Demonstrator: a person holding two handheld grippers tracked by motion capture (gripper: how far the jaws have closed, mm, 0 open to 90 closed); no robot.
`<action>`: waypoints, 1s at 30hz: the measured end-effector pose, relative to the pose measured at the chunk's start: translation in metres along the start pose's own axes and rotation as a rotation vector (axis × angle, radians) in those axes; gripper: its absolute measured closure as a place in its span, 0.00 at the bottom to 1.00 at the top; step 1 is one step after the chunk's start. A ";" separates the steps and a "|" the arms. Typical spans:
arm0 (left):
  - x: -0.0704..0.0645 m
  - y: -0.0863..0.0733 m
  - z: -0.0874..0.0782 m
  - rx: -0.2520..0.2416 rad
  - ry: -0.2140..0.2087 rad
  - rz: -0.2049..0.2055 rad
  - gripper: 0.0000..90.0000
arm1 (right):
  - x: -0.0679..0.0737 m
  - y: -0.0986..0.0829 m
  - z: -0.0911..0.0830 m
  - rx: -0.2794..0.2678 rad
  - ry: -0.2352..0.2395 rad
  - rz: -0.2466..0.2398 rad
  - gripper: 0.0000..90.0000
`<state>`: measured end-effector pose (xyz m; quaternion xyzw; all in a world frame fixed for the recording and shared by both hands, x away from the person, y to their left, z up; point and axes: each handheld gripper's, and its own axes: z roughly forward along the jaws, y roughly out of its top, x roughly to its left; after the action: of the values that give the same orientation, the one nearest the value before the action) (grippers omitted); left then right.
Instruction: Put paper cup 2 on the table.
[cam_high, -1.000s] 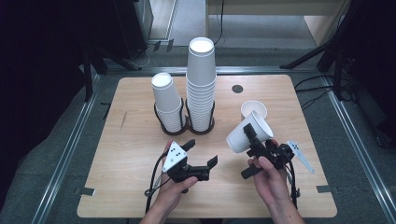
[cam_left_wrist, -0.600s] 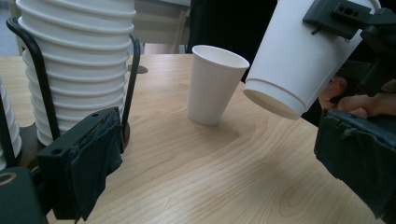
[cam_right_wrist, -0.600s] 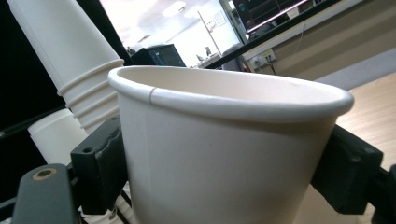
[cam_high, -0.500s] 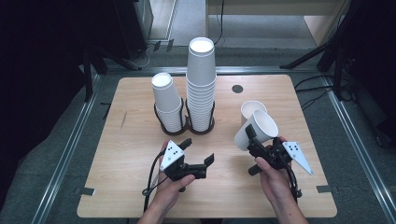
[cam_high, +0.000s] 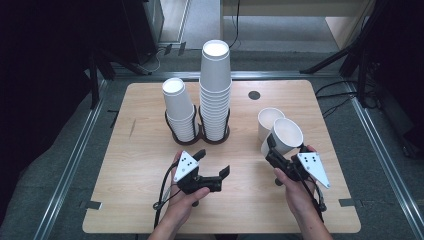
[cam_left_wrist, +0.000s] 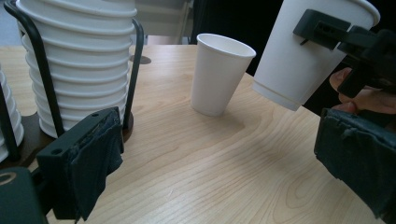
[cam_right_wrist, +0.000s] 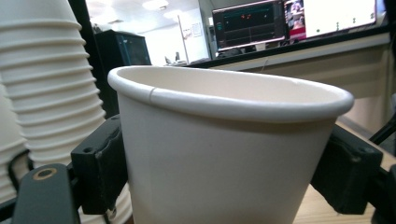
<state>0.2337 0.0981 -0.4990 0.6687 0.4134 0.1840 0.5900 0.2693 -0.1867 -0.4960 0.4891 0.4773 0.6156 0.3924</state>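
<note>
Held cup (cam_high: 284, 136) just in front of standing cup (cam_high: 269, 121), cup stacks (cam_high: 215, 90) to their left.

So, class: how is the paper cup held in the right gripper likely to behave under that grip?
The paper cup is probably light: the right gripper holds it tilted, clear of the table. Its thin wall may dent if squeezed hard. Set down askew, it could tip easily.

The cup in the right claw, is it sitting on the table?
No, the cup is gripped in the right claw and hangs tilted above the table, its bottom clear of the wood.
</note>
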 end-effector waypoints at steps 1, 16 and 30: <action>0.000 0.000 0.000 0.000 0.001 0.000 0.02 | -0.001 -0.001 0.000 -0.002 -0.008 -0.020 0.18; 0.004 -0.001 0.000 0.004 0.017 -0.007 0.02 | -0.019 -0.016 0.005 -0.002 -0.051 -0.176 0.18; 0.008 -0.001 0.000 0.005 0.028 -0.007 0.02 | -0.039 -0.029 0.009 0.020 -0.083 -0.300 0.17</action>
<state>0.2377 0.1041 -0.5015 0.6661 0.4247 0.1902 0.5828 0.2869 -0.2152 -0.5324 0.4411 0.5347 0.5244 0.4945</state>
